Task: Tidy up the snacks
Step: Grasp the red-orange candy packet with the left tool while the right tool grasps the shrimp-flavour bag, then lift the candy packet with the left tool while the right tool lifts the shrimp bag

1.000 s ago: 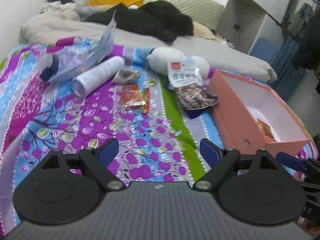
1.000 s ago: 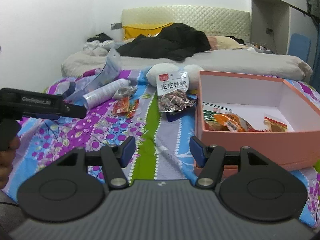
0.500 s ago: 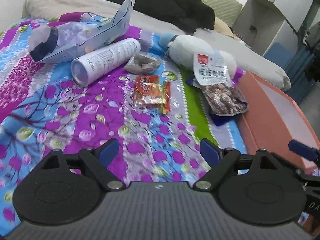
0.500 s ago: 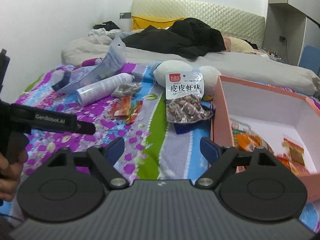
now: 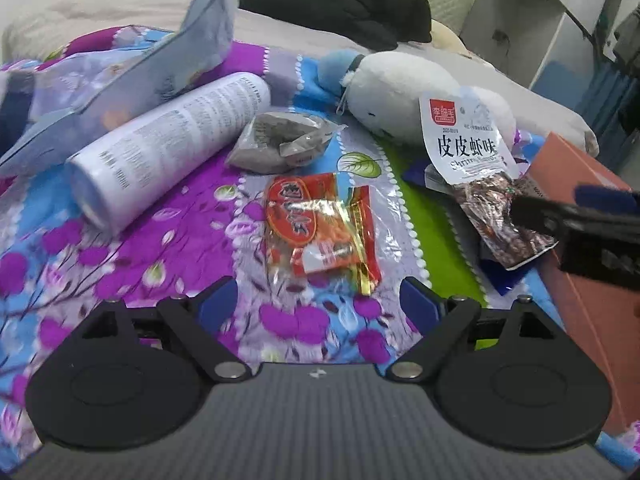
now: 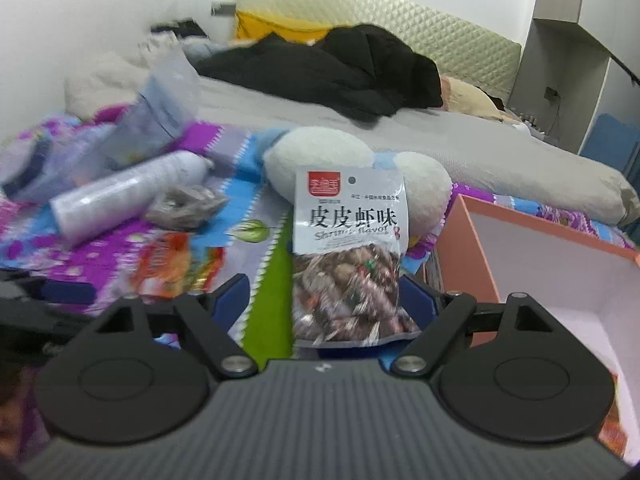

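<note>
Both open tongs (image 5: 318, 300) (image 6: 324, 296) nearer snacks, shrimp bag (image 6: 348, 260) between right pair, white can (image 5: 168, 148) beside.

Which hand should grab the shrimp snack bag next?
Right. Its open tongs already straddle the shrimp snack bag, beside the box. The left tongs, also open, face the red packet.

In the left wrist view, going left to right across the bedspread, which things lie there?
White spray can → grey crumpled packet → red snack packet → shrimp-flavour snack bag → right gripper → pink box.
</note>
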Demonstrator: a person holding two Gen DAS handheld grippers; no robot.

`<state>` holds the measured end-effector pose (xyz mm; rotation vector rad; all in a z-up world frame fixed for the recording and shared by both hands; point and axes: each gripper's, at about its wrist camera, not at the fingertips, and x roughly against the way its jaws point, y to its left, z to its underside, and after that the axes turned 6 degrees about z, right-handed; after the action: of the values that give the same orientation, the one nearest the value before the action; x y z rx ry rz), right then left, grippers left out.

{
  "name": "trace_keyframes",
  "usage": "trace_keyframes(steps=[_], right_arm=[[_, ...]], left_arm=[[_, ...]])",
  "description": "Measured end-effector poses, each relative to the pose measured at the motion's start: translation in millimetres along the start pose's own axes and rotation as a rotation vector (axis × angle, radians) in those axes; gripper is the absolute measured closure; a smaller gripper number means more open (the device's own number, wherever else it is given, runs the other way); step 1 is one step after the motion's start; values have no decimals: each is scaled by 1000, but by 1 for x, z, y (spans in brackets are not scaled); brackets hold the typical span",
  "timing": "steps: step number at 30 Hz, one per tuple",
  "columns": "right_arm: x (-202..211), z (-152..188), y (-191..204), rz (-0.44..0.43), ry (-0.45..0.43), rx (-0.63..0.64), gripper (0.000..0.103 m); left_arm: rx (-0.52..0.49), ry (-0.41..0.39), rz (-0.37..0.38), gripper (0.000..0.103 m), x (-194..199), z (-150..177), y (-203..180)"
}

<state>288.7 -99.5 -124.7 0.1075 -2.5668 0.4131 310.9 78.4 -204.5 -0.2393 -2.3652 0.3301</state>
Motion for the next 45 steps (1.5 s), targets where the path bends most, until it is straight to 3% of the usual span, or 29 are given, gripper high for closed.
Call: trace_keyframes(steps=[6, 8, 10, 19, 25, 33, 36, 37, 45], right_arm=[[-52, -13, 12, 42, 77, 62, 20], [-64, -14, 13, 47, 105, 80, 19], [-71, -14, 13, 79, 108, 107, 19], [-103, -11, 15, 72, 195, 183, 17], [-105, -8, 20, 78, 198, 197, 17], [-92, -1, 22, 80, 171, 238, 38], [-83, -1, 19, 79, 162, 242, 46], [-79, -1, 18, 74, 157, 240, 49], [-42, 6, 22, 26, 112, 246, 64]], left_arm=[[-73, -20, -9, 12, -24, -12, -1], [-84, -22, -8, 8, -29, -13, -1], [-98, -28, -2, 6, -34, -13, -2], [-142, 4, -32, 7, -47, -15, -8], [-174, 8, -88, 16, -50, -13, -14], [-168, -12, -121, 33, -45, -10, -18], [-128, -24, -101, 37, -40, -11, -13], [-119, -27, -102, 50, -37, -11, -12], [-2, -41, -50, 68, -12, -2, -2]])
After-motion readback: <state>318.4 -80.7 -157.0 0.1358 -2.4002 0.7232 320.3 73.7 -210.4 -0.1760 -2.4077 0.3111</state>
